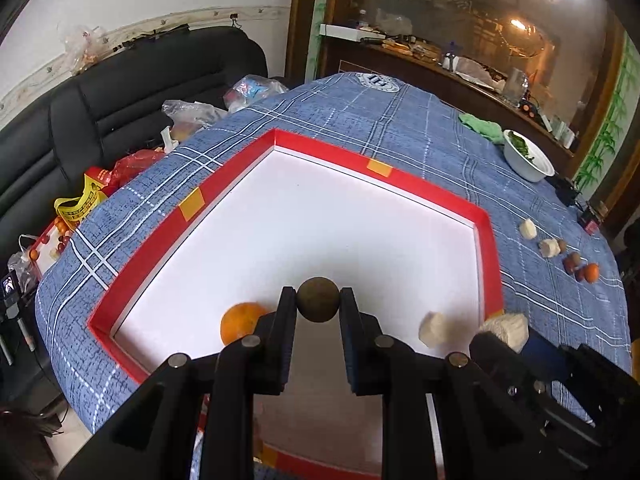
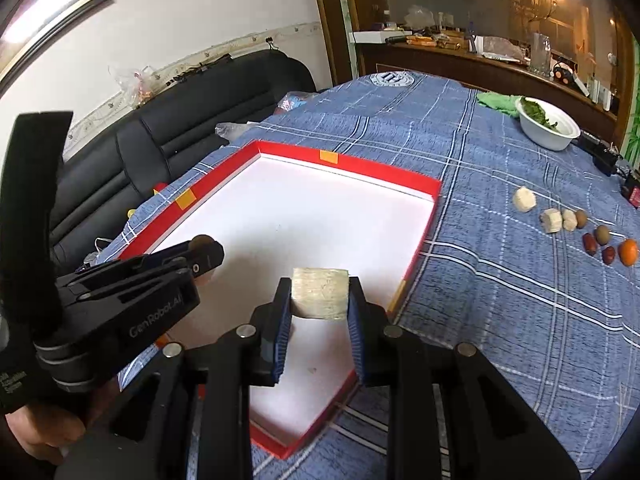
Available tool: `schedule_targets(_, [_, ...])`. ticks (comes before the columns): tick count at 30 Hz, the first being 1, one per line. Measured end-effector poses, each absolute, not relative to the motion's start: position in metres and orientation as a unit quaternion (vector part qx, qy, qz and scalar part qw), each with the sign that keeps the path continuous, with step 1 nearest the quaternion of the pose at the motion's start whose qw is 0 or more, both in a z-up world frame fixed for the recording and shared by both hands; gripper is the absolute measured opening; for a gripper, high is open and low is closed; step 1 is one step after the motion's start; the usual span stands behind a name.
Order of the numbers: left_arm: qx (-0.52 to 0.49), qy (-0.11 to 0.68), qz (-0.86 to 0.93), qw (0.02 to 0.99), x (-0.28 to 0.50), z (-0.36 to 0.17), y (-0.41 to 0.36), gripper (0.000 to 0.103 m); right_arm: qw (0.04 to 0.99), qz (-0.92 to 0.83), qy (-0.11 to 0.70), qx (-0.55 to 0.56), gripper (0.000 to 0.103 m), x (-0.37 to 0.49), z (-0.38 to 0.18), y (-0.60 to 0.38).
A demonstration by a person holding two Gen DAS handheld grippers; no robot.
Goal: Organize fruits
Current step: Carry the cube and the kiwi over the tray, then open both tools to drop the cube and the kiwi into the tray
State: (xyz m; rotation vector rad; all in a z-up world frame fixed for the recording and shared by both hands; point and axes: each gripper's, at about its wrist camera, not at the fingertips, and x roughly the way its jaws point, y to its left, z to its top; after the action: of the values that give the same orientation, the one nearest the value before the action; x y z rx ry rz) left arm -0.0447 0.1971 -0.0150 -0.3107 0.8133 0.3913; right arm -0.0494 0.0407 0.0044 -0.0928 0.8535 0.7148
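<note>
My left gripper (image 1: 318,299) is shut on a small round brown fruit (image 1: 318,300), held above the white floor of the red-rimmed tray (image 1: 192,204). An orange (image 1: 240,322) and a pale white chunk (image 1: 434,329) lie in the tray's near part. My right gripper (image 2: 320,294) is shut on a pale, fibrous white block (image 2: 319,292) over the tray's (image 2: 430,196) right side. That block (image 1: 506,328) and the right gripper's tip show at the lower right of the left wrist view. The left gripper (image 2: 202,254) shows at the left of the right wrist view.
Loose fruits (image 2: 600,236) lie on the blue checked cloth right of the tray: white chunks, brown and dark red pieces, a small orange (image 2: 628,252). A white bowl of greens (image 2: 548,124) and a green rag stand farther back. A black sofa (image 1: 120,92) with bags flanks the table's left.
</note>
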Motion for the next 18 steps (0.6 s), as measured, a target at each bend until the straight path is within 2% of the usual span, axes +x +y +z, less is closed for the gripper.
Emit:
schedule_targets(11, [-0.152, 0.405, 0.211, 0.877, -0.040, -0.021, 0.207, 0.021, 0.840, 0.339, 0.420, -0.058, 0.029, -0.042, -0.007, 0.055])
schedule_targets(13, [-0.156, 0.399, 0.213, 0.878, -0.042, -0.019, 0.208, 0.031, 0.836, 0.343, 0.424, -0.062, 0.029, -0.043, -0.009, 0.057])
schedule_targets(14, [-0.154, 0.394, 0.217, 0.879, -0.044, -0.017, 0.207, 0.050, 0.835, 0.343, 0.425, -0.064, 0.031, -0.043, -0.010, 0.058])
schedule_targets(15, [-0.153, 0.392, 0.223, 0.879, -0.044, -0.016, 0.207, 0.071, 0.836, 0.341, 0.425, -0.067, 0.036, -0.043, -0.010, 0.059])
schedule_targets(16, [-0.153, 0.390, 0.230, 0.879, -0.045, -0.014, 0.208, 0.079, 0.837, 0.341, 0.423, -0.066, 0.040, -0.044, -0.010, 0.058])
schedule_targets(17, [-0.154, 0.384, 0.237, 0.879, -0.047, -0.012, 0.208, 0.081, 0.837, 0.343, 0.422, -0.064, 0.042, -0.044, -0.009, 0.057])
schedule_targets(18, [-0.156, 0.379, 0.240, 0.880, -0.048, -0.011, 0.209, 0.081, 0.837, 0.343, 0.422, -0.063, 0.048, -0.044, -0.008, 0.057])
